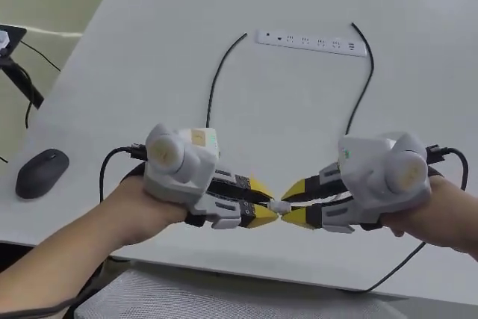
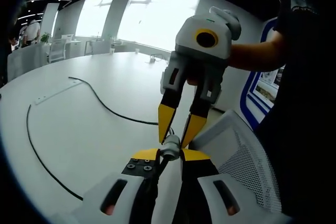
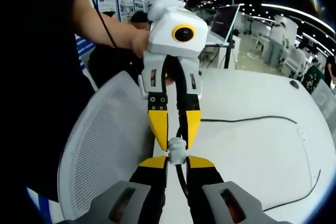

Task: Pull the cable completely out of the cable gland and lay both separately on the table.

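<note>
A small pale cable gland point(image 1: 280, 205) hangs just above the table's front edge, between two grippers that meet tip to tip. My left gripper point(image 1: 270, 209) comes in from the left and its yellow-tipped jaws are shut on the gland point(image 2: 169, 153). A black cable point(image 2: 156, 174) runs back between its jaws. My right gripper point(image 1: 290, 207) faces it from the right, shut on the cable point(image 3: 182, 178) right beside the gland point(image 3: 177, 150). The cable passes through the gland. In the left gripper view the right gripper point(image 2: 176, 139) reaches down from above.
Two loose black cables point(image 1: 215, 84) point(image 1: 362, 95) lie on the white table point(image 1: 299, 132), with a white power strip point(image 1: 312, 42) at the back. A black mouse point(image 1: 42, 172) rests at the left edge. A mesh chair point(image 1: 224, 296) stands below the front edge.
</note>
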Action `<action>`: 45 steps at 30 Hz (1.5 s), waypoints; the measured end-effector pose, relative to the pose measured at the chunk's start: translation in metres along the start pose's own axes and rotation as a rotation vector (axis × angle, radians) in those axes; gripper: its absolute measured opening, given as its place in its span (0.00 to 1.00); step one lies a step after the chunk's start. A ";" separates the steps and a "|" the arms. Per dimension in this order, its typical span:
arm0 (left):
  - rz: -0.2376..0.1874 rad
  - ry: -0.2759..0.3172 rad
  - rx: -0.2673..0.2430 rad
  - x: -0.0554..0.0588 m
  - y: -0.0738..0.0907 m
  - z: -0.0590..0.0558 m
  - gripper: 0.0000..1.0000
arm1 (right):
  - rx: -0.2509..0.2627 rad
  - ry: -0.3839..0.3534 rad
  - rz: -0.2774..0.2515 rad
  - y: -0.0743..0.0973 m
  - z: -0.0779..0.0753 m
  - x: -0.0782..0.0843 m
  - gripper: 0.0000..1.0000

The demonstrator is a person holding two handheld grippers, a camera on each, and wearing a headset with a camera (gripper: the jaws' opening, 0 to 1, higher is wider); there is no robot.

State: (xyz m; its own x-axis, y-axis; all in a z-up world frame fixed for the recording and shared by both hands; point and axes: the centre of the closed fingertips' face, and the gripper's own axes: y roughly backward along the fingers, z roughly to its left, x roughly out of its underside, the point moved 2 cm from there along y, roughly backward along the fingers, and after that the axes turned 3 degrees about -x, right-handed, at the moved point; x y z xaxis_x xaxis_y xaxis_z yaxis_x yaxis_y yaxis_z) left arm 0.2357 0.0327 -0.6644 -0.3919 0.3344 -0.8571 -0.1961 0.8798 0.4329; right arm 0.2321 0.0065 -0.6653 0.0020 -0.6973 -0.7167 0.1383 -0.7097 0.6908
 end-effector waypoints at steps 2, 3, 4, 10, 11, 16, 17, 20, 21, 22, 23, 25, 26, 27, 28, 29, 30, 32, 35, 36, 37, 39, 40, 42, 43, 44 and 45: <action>0.006 -0.001 -0.002 -0.001 0.000 0.000 0.15 | -0.002 -0.027 -0.017 0.001 -0.001 0.000 0.09; 0.007 -0.004 -0.005 -0.002 0.000 0.000 0.15 | 0.001 -0.040 -0.027 0.002 -0.002 0.000 0.09; 0.007 -0.003 -0.005 -0.003 0.000 0.000 0.15 | 0.001 -0.060 -0.037 0.003 -0.003 -0.001 0.09; -0.012 -0.034 -0.011 -0.011 0.003 0.002 0.15 | -0.067 -0.237 -0.168 0.014 -0.005 -0.011 0.12; -0.016 -0.040 -0.015 -0.012 0.004 0.003 0.15 | -0.083 -0.285 -0.181 0.017 -0.007 -0.011 0.13; -0.018 -0.074 -0.023 -0.015 0.007 0.005 0.15 | -0.156 -0.452 -0.234 0.023 -0.016 -0.011 0.19; -0.019 -0.081 -0.023 -0.015 0.007 0.005 0.15 | -0.184 -0.488 -0.235 0.024 -0.014 -0.011 0.19; -0.020 -0.105 -0.029 -0.017 0.008 0.005 0.15 | -0.239 -0.560 -0.260 0.023 -0.017 -0.012 0.16; -0.021 -0.121 -0.031 -0.017 0.008 0.005 0.15 | -0.288 -0.624 -0.274 0.022 -0.013 -0.014 0.17; -0.019 -0.127 -0.029 -0.017 0.008 0.005 0.15 | -0.286 -0.635 -0.290 0.021 -0.017 -0.014 0.16; -0.015 -0.131 -0.031 -0.017 0.008 0.005 0.15 | -0.285 -0.637 -0.293 0.020 -0.018 -0.014 0.14; -0.008 -0.150 -0.035 -0.016 0.008 0.005 0.15 | -0.338 -0.707 -0.312 0.019 -0.015 -0.017 0.15; -0.008 -0.150 -0.035 -0.016 0.008 0.005 0.15 | -0.367 -0.735 -0.314 0.019 -0.013 -0.017 0.15; -0.009 -0.153 -0.040 -0.017 0.009 0.005 0.15 | -0.347 -0.716 -0.309 0.017 -0.016 -0.015 0.13; -0.011 -0.155 -0.043 -0.018 0.009 0.005 0.15 | -0.346 -0.713 -0.306 0.016 -0.015 -0.014 0.13; -0.018 -0.160 -0.046 -0.019 0.010 0.005 0.15 | -0.349 -0.718 -0.304 0.016 -0.015 -0.013 0.12; -0.018 -0.159 -0.046 -0.020 0.010 0.005 0.15 | -0.350 -0.727 -0.304 0.015 -0.015 -0.013 0.12; -0.018 -0.172 -0.052 -0.021 0.010 0.005 0.15 | -0.370 -0.760 -0.320 0.015 -0.015 -0.014 0.12; -0.014 -0.174 -0.053 -0.021 0.011 0.005 0.15 | -0.384 -0.781 -0.322 0.015 -0.014 -0.014 0.12; -0.010 -0.182 -0.053 -0.021 0.011 0.004 0.15 | -0.389 -0.787 -0.319 0.015 -0.013 -0.014 0.12; -0.008 -0.183 -0.052 -0.021 0.011 0.004 0.15 | -0.397 -0.788 -0.319 0.015 -0.011 -0.015 0.11; -0.003 -0.187 -0.048 -0.020 0.010 0.003 0.15 | -0.404 -0.774 -0.311 0.015 -0.009 -0.016 0.09; 0.000 -0.189 -0.047 -0.020 0.010 0.003 0.15 | -0.400 -0.760 -0.307 0.015 -0.008 -0.016 0.09; 0.004 -0.187 -0.045 -0.019 0.010 0.003 0.15 | -0.396 -0.739 -0.301 0.015 -0.008 -0.016 0.09; 0.004 -0.178 -0.044 -0.019 0.010 0.003 0.15 | -0.384 -0.703 -0.301 0.015 -0.008 -0.015 0.09; 0.004 -0.172 -0.043 -0.019 0.010 0.003 0.15 | -0.374 -0.674 -0.300 0.015 -0.008 -0.016 0.09; 0.004 -0.169 -0.041 -0.019 0.010 0.003 0.15 | -0.360 -0.641 -0.293 0.016 -0.008 -0.016 0.09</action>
State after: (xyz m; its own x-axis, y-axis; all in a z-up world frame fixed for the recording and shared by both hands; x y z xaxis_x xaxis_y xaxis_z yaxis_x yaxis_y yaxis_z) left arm 0.2438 0.0357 -0.6445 -0.2370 0.3926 -0.8886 -0.2331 0.8650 0.4443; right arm 0.2421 0.0071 -0.6439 -0.6399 -0.4864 -0.5950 0.3570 -0.8737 0.3303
